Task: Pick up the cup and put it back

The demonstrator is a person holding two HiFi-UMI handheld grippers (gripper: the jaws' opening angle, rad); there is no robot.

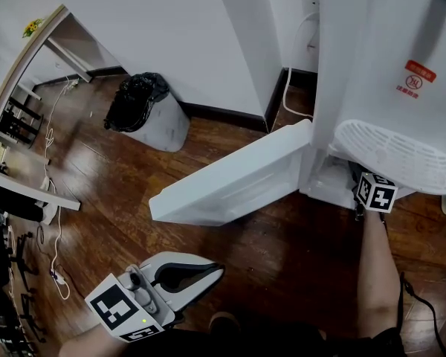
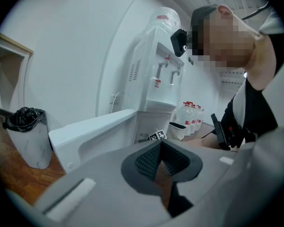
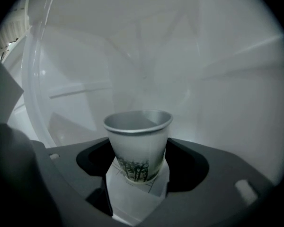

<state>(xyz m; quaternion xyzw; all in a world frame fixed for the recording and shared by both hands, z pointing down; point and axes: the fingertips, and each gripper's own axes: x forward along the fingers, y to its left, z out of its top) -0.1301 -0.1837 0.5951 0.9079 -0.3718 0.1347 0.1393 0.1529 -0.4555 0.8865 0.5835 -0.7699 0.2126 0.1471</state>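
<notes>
Right tongs [image 3: 138, 176] are deep inside the water dispenser [image 1: 379, 65], in its lower compartment, just under the white drip tray [image 1: 398, 155]. From the head view only the marker cube [image 1: 376, 192] and the forearm behind it show at the compartment's mouth.

There's the cup [image 3: 138, 143]: a white paper cup with a dark printed band near its base, upright, and the right tongs are closed on its lower half, one jaw on each side. White dispenser walls are all around it. Whether the base touches the compartment floor can't be told from here.

The dispenser's door [image 1: 230, 181] is swung wide open, sticking out over the wooden floor [image 1: 119, 192] on the dispenser's left.

Left tongs [image 1: 212, 272] are well away from the dispenser, low and in front of it, near the person's body. Jaws drawn together, only a thin sliver of floor showing between them, nothing held. Their own camera looks back at the dispenser [image 2: 156, 70], its two taps and the open door.

A bin [image 1: 145, 114] lined with a black bag stands against the wall, beyond the open door.
</notes>
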